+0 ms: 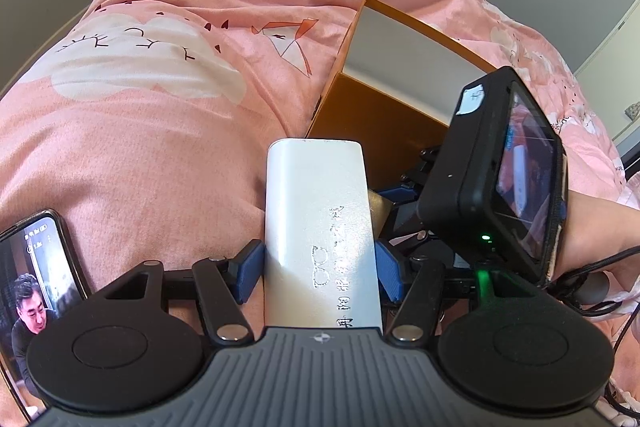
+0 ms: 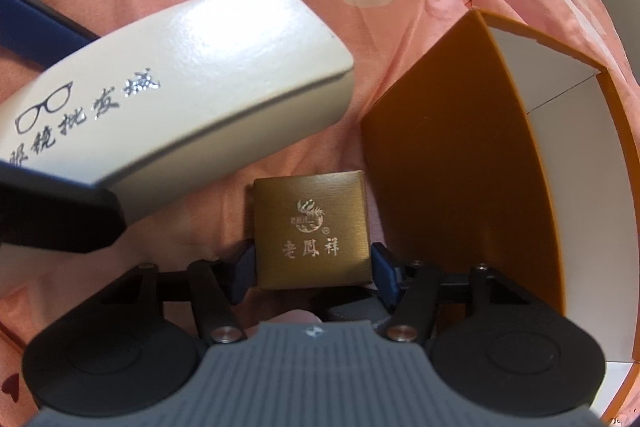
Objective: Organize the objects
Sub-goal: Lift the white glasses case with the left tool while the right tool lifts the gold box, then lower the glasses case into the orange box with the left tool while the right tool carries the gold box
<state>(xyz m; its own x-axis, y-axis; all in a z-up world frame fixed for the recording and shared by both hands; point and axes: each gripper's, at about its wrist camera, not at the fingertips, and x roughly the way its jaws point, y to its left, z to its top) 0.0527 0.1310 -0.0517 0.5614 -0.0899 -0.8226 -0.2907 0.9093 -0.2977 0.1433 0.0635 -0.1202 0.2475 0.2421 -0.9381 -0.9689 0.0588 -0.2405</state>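
My left gripper (image 1: 320,267) is clamping the white glasses case (image 1: 320,227) over the pink quilt (image 1: 160,127); my right gripper (image 2: 314,269) is straddling the gold box (image 2: 312,231), jaws apart, beside the orange box (image 2: 460,187)

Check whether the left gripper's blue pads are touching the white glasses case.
Touching. The left wrist view shows both blue pads pressed flush against the sides of the white glasses case, no gap visible.
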